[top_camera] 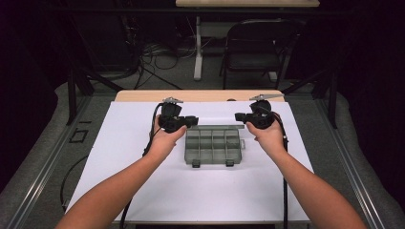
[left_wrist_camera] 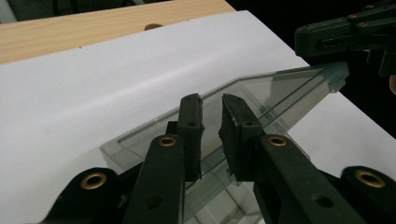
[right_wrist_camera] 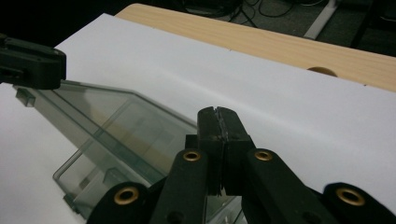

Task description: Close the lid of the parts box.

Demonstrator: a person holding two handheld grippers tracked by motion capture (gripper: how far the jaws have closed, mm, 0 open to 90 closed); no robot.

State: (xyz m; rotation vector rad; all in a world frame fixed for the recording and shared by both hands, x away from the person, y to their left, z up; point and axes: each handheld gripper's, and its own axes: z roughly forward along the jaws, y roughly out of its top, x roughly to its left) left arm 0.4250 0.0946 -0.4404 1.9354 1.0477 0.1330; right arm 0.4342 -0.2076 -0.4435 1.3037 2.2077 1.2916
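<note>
A clear grey compartment box point(top_camera: 212, 145) lies in the middle of the white sheet, its lid point(top_camera: 215, 127) raised at the back. My left gripper point(top_camera: 193, 120) hovers at the lid's left end and my right gripper point(top_camera: 238, 116) at its right end, tips pointing inward. In the left gripper view, the left gripper point(left_wrist_camera: 211, 105) is open by a narrow gap over the tilted lid point(left_wrist_camera: 280, 93), with the right gripper point(left_wrist_camera: 345, 32) above the far corner. In the right gripper view, the right gripper point(right_wrist_camera: 218, 114) has its jaws pressed together beside the lid point(right_wrist_camera: 107, 116). Contact with the lid is unclear.
The white sheet point(top_camera: 143, 186) covers most of the wooden table point(top_camera: 143, 95), which has a round hole point(right_wrist_camera: 322, 71) near its back edge. Behind the table stand a black folding chair point(top_camera: 253, 47), a white table leg point(top_camera: 197, 47) and loose cables on the floor.
</note>
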